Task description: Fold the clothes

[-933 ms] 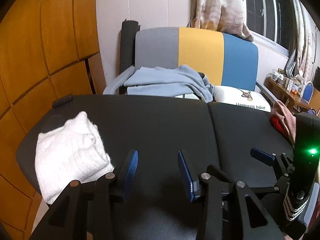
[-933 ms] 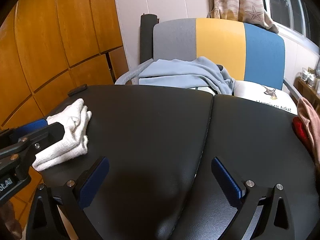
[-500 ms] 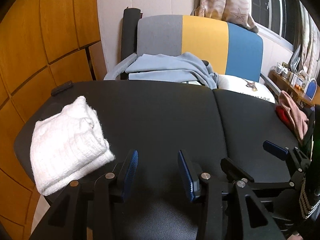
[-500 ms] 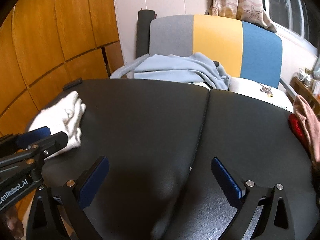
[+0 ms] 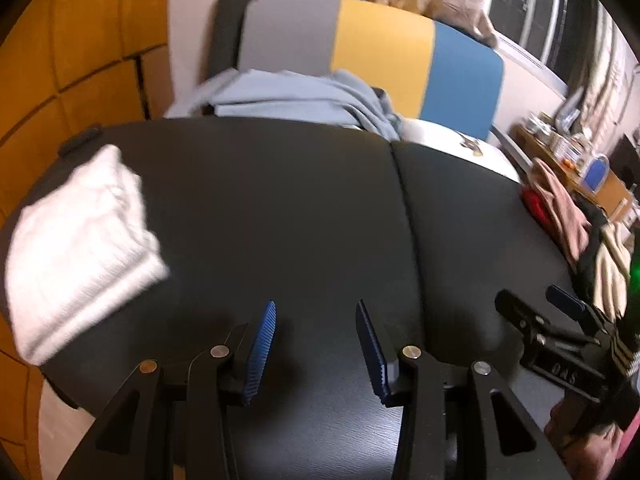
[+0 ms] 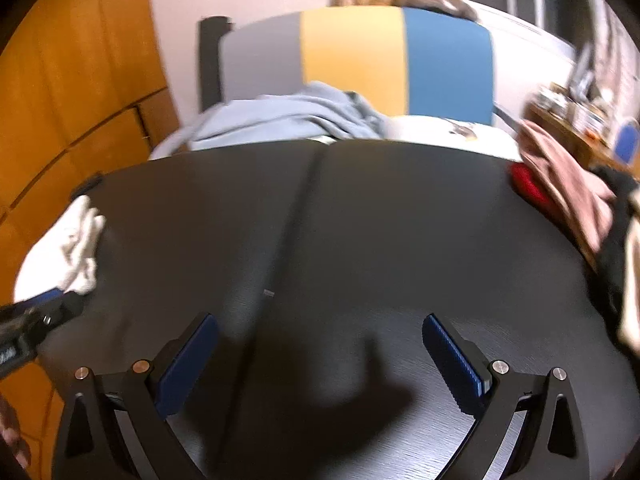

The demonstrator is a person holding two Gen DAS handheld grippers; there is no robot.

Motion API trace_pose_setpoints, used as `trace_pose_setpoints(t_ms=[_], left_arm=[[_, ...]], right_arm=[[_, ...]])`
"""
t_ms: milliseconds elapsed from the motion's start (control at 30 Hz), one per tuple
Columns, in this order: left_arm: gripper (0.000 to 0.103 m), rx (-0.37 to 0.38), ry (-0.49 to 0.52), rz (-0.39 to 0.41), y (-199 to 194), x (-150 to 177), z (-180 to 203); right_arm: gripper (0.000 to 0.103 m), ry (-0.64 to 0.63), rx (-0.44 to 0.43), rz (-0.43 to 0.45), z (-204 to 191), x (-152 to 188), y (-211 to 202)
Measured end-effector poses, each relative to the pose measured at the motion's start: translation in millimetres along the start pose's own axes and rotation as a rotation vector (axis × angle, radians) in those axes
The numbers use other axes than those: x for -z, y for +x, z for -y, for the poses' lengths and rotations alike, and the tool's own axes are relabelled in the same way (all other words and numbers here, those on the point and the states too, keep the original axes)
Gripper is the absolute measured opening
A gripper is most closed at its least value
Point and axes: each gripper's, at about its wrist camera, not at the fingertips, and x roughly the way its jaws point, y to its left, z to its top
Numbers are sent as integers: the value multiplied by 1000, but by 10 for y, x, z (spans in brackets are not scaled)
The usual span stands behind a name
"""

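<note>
A folded white knit garment point(image 5: 76, 248) lies at the left end of the black table point(image 5: 280, 216); it also shows in the right wrist view point(image 6: 66, 248). A pile of unfolded clothes, pink, red, black and cream point(image 5: 568, 220), sits at the table's right edge, and shows in the right wrist view point(image 6: 568, 188). My left gripper point(image 5: 316, 344) is open and empty over the table's near middle. My right gripper point(image 6: 320, 356) is wide open and empty; it shows at the right of the left wrist view point(image 5: 536, 312).
A grey, yellow and blue chair point(image 5: 372, 52) stands behind the table with a light blue garment point(image 5: 296, 96) and a white cushion point(image 5: 452, 144) on its seat. Wooden wall panels point(image 5: 80, 48) are at the left. A cluttered shelf point(image 5: 568, 148) is at the far right.
Both grippers have swung right and tilted; the clothes pile at the right has come further into both views. The white garment has not moved. Both stay open.
</note>
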Motion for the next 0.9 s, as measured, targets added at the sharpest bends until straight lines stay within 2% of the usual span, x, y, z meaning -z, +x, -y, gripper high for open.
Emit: trace_pose_setpoints(t_ms=[167,300,433,533,667,900], left_arm=[[43,63,56,-34,116,144,256],[43,95,135,-14,82,197,616],[43,120,209,60,-118,138,1047],[43,140,274,118,-222,116,1482],[43,200,344,123,-266,95,1909],[43,234,465,115,-204,230,2559]], right_arm=[[103,-4,74,1,231,153,-108],[103,12,150,16,430,181,-236],[103,39,294,66,677,161,-493],[103,110,361,99,978,142,-716],[103,181,407,110,1322,179,-902],[103,273,472,95,1814,322,-1097]])
